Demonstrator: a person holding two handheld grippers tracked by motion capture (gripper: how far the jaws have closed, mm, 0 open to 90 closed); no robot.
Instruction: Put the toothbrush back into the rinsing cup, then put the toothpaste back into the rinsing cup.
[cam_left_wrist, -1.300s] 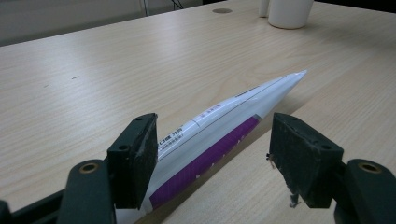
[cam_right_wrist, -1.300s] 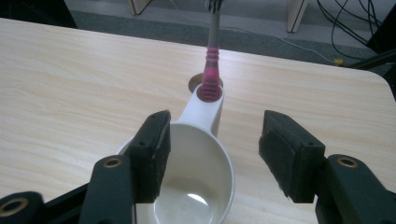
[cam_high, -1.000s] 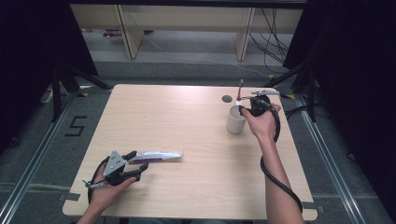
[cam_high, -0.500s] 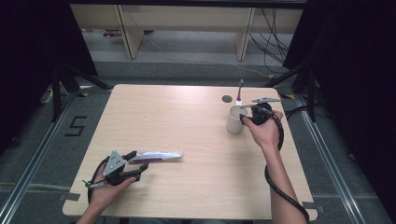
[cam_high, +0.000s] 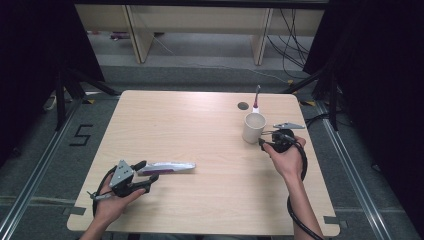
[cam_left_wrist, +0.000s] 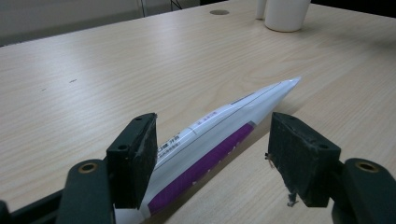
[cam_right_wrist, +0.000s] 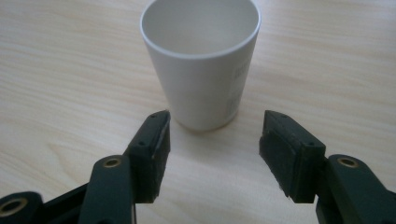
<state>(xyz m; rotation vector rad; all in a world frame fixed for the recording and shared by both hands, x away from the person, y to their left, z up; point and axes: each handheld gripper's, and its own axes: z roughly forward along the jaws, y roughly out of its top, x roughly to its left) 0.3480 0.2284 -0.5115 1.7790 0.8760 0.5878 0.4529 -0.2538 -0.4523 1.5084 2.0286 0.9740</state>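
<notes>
- Right hand-held gripper (cam_right_wrist: 212, 154): jaws wide, nothing between them, just short of the white cup (cam_right_wrist: 201, 60).
- Cup stands upright, far right on the bench (cam_high: 200, 130).
- Left hand-held gripper (cam_left_wrist: 210, 163): jaws wide, straddling a white-and-purple tube (cam_left_wrist: 219, 140) lying near left, pads not pressing it.

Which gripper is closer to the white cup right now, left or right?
Right. The right gripper sits just short of the white cup, jaws open toward it. The left gripper is far across the table, around a toothpaste tube.
</notes>
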